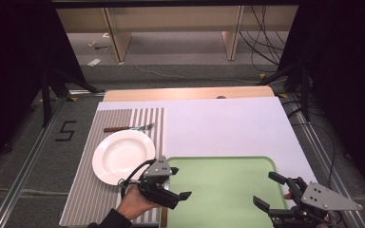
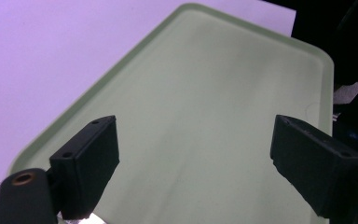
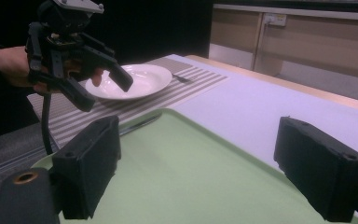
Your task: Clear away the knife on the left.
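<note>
Green tray (image 1: 218, 185) bare — open passage, plate (image 1: 121, 156) blocks left

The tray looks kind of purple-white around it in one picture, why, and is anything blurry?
Left gripper view: a violet colour cast tints the white sheet, and the tray looks soft. High view: sharper, with dark edges. Right gripper view: the near tool jaws are blurred.

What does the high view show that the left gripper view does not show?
The high view alone has the white plate, the fork beyond it, the striped placemat and the right claw, open at the green tray's right side. The left gripper view alone has a close look between the left claw's open jaws. Both have the green tray and the white table cover.
</note>
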The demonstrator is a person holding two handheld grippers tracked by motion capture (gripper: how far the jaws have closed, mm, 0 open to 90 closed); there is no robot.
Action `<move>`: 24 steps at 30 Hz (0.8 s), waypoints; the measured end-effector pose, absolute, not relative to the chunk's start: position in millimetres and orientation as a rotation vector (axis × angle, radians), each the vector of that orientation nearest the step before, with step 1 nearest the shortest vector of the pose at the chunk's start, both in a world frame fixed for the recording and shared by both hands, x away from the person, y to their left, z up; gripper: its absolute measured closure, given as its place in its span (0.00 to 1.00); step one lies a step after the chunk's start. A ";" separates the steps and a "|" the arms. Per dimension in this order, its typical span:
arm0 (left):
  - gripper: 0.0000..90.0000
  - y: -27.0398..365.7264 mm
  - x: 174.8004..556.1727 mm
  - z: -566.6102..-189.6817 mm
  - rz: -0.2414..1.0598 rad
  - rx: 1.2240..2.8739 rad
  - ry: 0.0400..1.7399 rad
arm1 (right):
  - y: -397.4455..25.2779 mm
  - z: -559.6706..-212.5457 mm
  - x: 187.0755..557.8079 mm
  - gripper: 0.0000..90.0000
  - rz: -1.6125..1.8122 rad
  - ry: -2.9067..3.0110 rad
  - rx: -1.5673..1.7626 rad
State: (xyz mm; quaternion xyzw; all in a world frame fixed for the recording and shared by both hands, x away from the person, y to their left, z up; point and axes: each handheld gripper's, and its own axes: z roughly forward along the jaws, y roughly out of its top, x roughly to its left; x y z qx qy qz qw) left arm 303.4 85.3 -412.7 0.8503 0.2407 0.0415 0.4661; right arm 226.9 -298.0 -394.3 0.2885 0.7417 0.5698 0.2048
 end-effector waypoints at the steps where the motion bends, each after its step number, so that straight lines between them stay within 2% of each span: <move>1: 0.17 86.3 302.9 -412.2 0.103 2.070 0.589 | -298.0 -394.3 226.9 0.17 1.589 2.068 0.804; 14: 0.17 92.5 298.1 -410.3 0.178 2.044 0.575 | -298.2 -394.7 227.3 0.17 1.588 2.068 0.810; 24: 0.17 104.1 293.4 -406.0 0.203 1.947 0.559 | -298.6 -394.8 227.5 0.17 1.591 2.061 0.816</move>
